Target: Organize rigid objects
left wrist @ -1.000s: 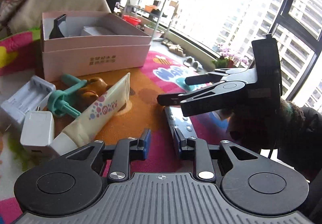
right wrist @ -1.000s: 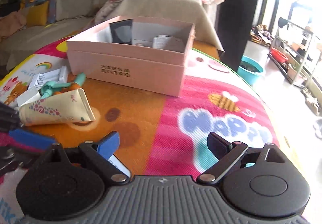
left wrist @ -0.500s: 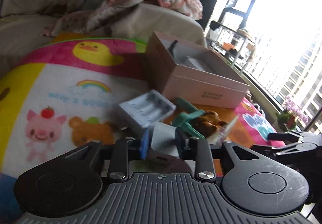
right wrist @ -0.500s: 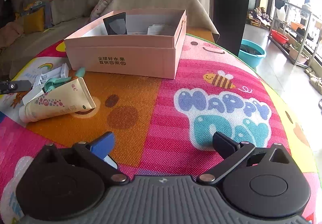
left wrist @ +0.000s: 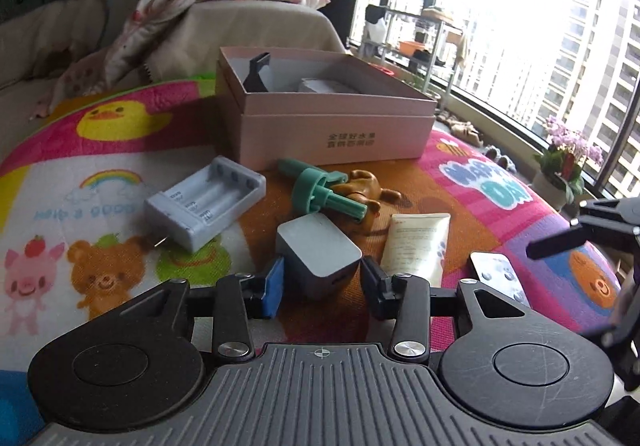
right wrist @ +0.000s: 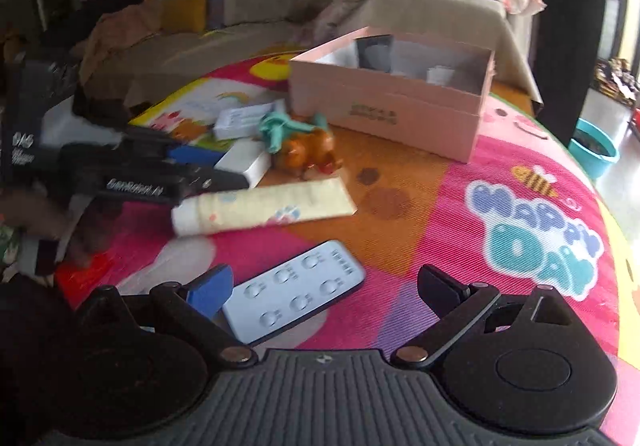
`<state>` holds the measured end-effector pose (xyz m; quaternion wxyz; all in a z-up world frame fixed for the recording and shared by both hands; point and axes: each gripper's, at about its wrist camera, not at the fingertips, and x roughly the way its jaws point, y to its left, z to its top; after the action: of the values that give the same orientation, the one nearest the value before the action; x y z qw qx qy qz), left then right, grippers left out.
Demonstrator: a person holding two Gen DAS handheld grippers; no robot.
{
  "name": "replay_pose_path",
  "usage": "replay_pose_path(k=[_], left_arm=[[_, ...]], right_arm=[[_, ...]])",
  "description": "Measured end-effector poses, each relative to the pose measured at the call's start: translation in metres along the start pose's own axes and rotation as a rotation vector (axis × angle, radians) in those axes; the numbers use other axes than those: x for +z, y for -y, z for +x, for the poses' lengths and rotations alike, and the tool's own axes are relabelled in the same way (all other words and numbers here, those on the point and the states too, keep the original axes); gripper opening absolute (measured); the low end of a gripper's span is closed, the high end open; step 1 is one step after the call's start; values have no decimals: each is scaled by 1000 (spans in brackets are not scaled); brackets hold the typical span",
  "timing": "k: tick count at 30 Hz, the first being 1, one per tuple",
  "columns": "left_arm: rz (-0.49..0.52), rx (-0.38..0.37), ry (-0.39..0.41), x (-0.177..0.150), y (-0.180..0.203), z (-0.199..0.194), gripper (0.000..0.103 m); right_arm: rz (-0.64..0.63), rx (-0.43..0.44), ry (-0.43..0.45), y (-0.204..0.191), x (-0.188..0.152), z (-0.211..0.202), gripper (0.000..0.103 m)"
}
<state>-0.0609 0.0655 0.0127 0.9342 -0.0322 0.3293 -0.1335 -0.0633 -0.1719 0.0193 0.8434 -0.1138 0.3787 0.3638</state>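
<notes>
On a cartoon play mat (left wrist: 100, 181), the left gripper (left wrist: 322, 282) brackets a white charger cube (left wrist: 318, 256), fingers spread, apparently just short of touching it. Beyond the cube lie a battery charger (left wrist: 206, 201), a green plastic toy (left wrist: 316, 191) and an open pink box (left wrist: 332, 117). The right gripper (right wrist: 324, 286) hangs wide open over a remote control (right wrist: 294, 292).

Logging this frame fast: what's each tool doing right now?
Left tool: jaws on either side of the white charger cube, closing or just gripping; contact cannot be told.
Right tool: open, empty, over the remote.
</notes>
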Motion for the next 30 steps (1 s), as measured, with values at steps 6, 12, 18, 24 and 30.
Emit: replay_pose_path(k=[6, 12, 18, 24, 30], left_arm=[[-15, 44, -2, 2, -6, -3, 45], [-47, 21, -6, 7, -7, 3, 47], [-24, 50, -4, 14, -1, 16, 47], [-12, 60, -4, 12, -3, 15, 46], [-33, 50, 5, 10, -10, 11, 46]], right_arm=[[-93, -155, 10, -4, -4, 4, 99], [150, -163, 10, 37, 3, 13, 95], [155, -218, 60, 22, 17, 34, 92], [154, -228, 84, 25, 29, 45, 78], [45, -236, 53, 29, 13, 24, 77]])
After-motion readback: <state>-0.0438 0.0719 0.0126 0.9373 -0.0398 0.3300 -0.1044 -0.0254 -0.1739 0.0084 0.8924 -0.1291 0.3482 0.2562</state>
